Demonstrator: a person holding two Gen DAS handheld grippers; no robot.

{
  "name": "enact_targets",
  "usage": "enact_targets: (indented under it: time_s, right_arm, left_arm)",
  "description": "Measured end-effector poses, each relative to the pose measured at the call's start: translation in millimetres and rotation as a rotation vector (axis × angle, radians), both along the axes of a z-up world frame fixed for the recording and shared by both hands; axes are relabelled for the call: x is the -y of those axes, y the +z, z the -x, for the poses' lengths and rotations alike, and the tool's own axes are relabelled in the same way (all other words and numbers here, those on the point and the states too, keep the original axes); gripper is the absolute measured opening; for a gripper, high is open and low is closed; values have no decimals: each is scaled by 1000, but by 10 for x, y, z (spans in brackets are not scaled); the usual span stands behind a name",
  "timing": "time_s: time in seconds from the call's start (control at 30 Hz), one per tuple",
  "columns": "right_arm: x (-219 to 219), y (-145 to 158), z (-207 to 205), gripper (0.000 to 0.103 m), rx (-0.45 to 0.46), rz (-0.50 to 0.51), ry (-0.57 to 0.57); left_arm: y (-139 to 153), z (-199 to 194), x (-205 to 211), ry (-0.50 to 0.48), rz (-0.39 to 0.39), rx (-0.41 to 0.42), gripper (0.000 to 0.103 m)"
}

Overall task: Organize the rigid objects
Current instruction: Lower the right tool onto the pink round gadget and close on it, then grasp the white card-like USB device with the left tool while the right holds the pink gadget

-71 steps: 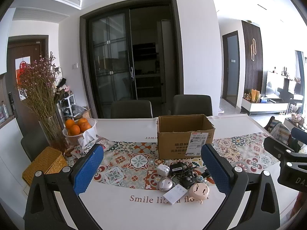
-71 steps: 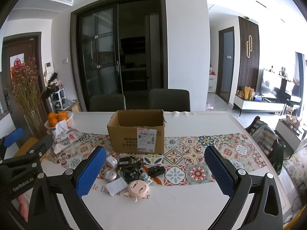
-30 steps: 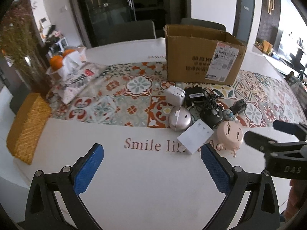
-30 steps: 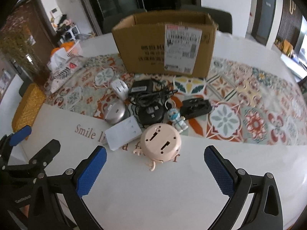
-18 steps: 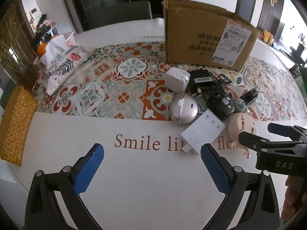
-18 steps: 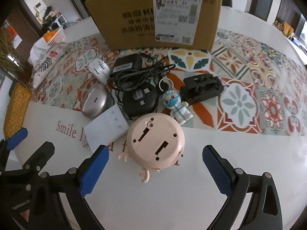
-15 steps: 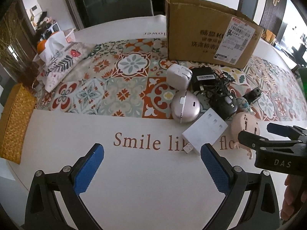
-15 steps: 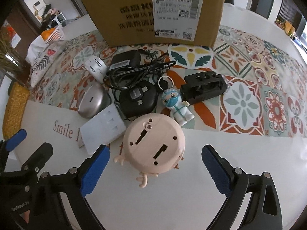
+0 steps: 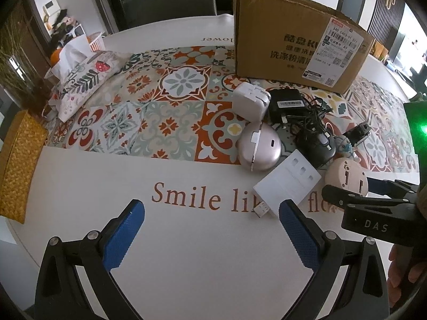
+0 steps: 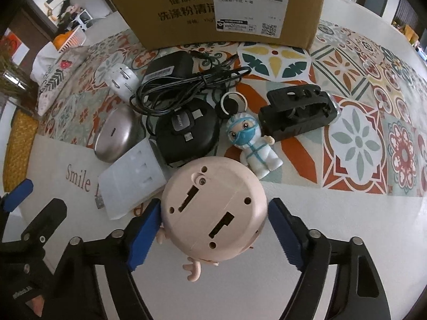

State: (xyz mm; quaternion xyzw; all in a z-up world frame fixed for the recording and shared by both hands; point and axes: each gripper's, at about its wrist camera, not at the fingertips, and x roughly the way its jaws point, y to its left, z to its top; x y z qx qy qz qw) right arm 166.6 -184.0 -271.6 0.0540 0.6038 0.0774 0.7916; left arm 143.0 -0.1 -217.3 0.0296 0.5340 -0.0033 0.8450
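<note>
**Blue pads close in on a pink round toy**

The right gripper (image 10: 214, 225) points steeply down at a pink round toy (image 10: 213, 209) lying underside-up on the white table (image 9: 186, 240), its jaws having just been closing with the toy between them. The left blue pad sits against the toy's edge and the right pad is at or just beside the other edge — whether it presses, the view does not settle. The toy lies at the near edge of a small heap: a white card-shaped adapter (image 10: 133, 182) just beside it, a black round cable reel (image 10: 186, 133) and a masked figurine (image 10: 252, 144) behind, a black clip (image 10: 297, 112) further right. A cardboard box (image 10: 213, 8) stands beyond them on the patterned runner (image 9: 160, 112). The left gripper (image 9: 210, 236) hangs over bare tabletop, jaws wide and empty, beside the printed "Smile" lettering.
</note>
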Motion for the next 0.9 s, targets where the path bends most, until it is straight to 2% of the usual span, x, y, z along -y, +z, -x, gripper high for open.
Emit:
enact_targets:
  time_s: [0.3, 0.53, 0.8, 0.9]
  right_arm:
    - [121, 58, 107, 74, 15, -15, -31]
    - [300, 263, 351, 74, 37, 1, -82]
    - [377, 285, 508, 74, 20, 6, -115]
    - [357, 250, 517, 74, 11, 0, -122]
  left_arm:
    - [29, 17, 92, -62, 15, 16, 103]
    - [85, 98, 297, -223, 21, 70, 100]
    - [-72, 33, 494, -379, 10, 81, 93]
    - [-147, -3, 551, -433, -3, 76, 84]
